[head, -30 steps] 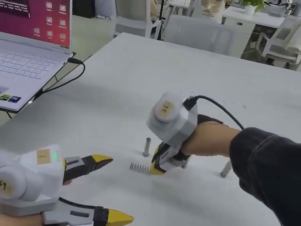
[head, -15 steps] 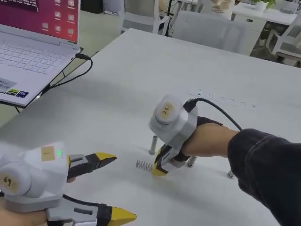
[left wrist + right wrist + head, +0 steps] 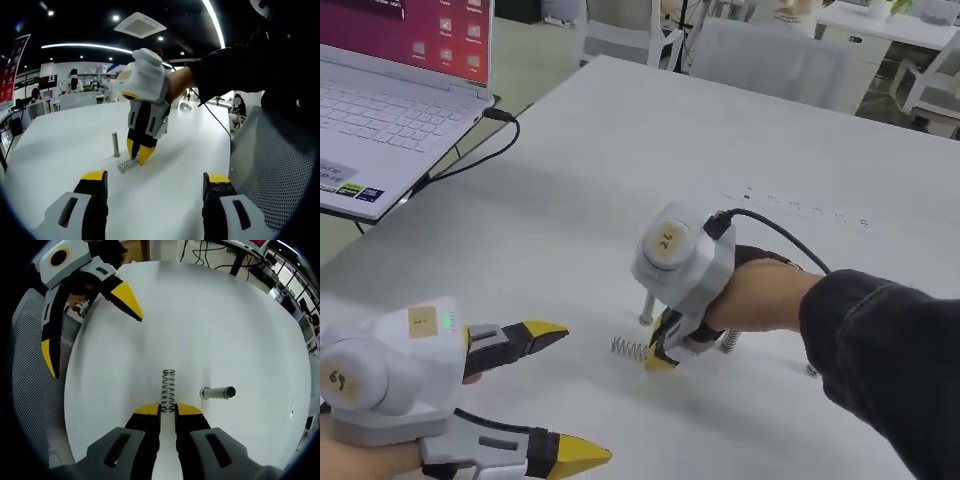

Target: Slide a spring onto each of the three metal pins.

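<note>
Spring (image 3: 168,387) end hidden between right claw (image 3: 167,408) tips

In the head view, a hand (image 3: 760,297) covered most of one pin (image 3: 728,341) at mid-frame. The sleeve (image 3: 880,360) hid nearly all of a second pin (image 3: 811,371), and the laptop (image 3: 390,100) ran off the upper-left edge.

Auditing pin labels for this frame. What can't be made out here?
Head view: the right hand-held gripper hides the top of the bare pin.
Head view: the hand covers most of the second pin.
Head view: the sleeve covers nearly all of the third pin. Whether it carries a spring cannot be told.
</note>
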The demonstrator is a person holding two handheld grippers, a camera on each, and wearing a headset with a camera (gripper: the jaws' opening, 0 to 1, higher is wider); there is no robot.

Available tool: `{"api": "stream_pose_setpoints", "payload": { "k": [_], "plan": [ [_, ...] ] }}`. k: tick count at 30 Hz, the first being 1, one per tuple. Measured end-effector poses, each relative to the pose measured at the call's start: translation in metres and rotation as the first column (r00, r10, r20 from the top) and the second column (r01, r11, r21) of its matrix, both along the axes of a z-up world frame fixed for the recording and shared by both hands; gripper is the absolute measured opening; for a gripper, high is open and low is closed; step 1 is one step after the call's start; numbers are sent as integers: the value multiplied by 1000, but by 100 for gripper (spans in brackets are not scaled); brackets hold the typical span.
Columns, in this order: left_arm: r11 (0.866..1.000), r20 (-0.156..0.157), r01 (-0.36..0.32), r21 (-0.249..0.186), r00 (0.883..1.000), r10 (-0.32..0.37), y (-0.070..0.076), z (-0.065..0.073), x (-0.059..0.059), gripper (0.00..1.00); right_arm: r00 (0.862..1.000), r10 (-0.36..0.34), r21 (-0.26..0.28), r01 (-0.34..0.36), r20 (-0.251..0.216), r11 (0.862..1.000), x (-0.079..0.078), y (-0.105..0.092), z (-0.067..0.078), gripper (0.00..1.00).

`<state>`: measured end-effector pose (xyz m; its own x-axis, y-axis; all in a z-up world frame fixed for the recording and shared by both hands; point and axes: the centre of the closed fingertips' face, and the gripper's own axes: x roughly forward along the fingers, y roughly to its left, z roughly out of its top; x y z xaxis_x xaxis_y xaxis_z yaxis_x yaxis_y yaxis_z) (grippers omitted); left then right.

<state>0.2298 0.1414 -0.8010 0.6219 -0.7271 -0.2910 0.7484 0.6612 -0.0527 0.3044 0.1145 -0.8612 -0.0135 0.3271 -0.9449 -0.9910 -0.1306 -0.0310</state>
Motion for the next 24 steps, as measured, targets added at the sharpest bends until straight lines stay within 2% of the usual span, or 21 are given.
{"api": "stream_pose_setpoints", "payload": {
  "k": [7,20,24],
  "plan": [
    [1000,4,0,2,1000,0,-1,1,0,73,1000,-3,3,3,-5,1000,-2,-5,6,8],
    [1000,12,27,14,1000,-28,-9,4,5,67,999,33,-2,-33,-19,999,-21,-22,23,8],
    [999,15,47,17,999,-47,-13,6,5,63,999,47,1,-47,-27,999,-28,-27,30,8]
  ]
}}
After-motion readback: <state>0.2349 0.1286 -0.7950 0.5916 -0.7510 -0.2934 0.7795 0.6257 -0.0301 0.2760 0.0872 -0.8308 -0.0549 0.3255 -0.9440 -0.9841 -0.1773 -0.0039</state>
